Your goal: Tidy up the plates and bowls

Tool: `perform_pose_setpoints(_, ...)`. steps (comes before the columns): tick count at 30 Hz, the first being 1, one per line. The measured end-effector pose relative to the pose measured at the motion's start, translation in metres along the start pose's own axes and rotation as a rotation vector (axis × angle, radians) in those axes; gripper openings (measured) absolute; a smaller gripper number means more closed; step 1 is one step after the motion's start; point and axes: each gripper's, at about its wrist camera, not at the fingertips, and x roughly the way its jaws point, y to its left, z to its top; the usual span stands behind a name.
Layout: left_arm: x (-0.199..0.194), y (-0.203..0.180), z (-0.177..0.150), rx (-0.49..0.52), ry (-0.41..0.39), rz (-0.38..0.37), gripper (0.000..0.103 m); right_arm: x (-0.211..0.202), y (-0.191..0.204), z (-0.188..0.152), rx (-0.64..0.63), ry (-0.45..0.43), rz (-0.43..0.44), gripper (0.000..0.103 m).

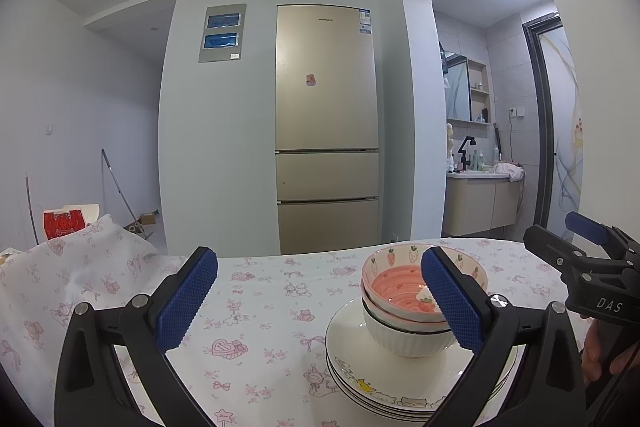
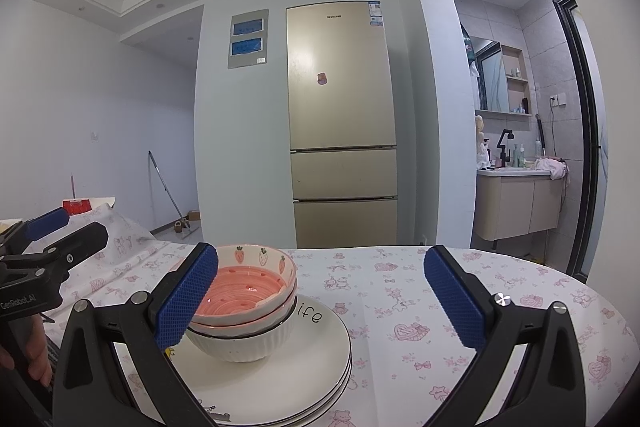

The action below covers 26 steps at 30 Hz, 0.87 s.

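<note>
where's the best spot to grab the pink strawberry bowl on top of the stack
Grip the pink strawberry-patterned bowl by its rim, one finger inside and one outside, coming from above. It sits nested in the white ribbed bowl on the stacked white plates, so only its thin, upright rim is exposed. Both grippers stand open and empty.

Table (image 2: 500, 307) under floral cloth (image 1: 260, 307); plate stack (image 2: 304, 359) directly on it.

Bowls (image 1: 404, 311) nested on plate stack (image 1: 360, 367), on table (image 1: 256, 307); fridge (image 1: 326, 131) behind.

Pink strawberry bowl (image 2: 248, 283), white plates (image 2: 304, 351), floral tablecloth (image 2: 420, 291)
</note>
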Motion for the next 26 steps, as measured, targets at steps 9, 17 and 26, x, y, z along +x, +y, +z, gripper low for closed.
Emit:
perform_pose_setpoints(9, 0.0018, 0.0010, -0.0028, 0.001, 0.002, 0.000, 0.103, 0.0003, 0.0000, -0.0008, -0.002, 0.002, -0.004, 0.103)
perform_pose_setpoints(17, 0.0035, 0.0028, -0.0053, 0.010, -0.001, -0.002, 0.103, 0.0004, -0.0002, -0.0015, -0.002, 0.002, -0.004, 0.103)
perform_pose_setpoints(26, 0.0039, 0.0030, -0.0064, 0.017, -0.005, -0.004, 0.103, 0.0003, -0.0001, -0.0015, -0.002, 0.001, -0.004, 0.103)
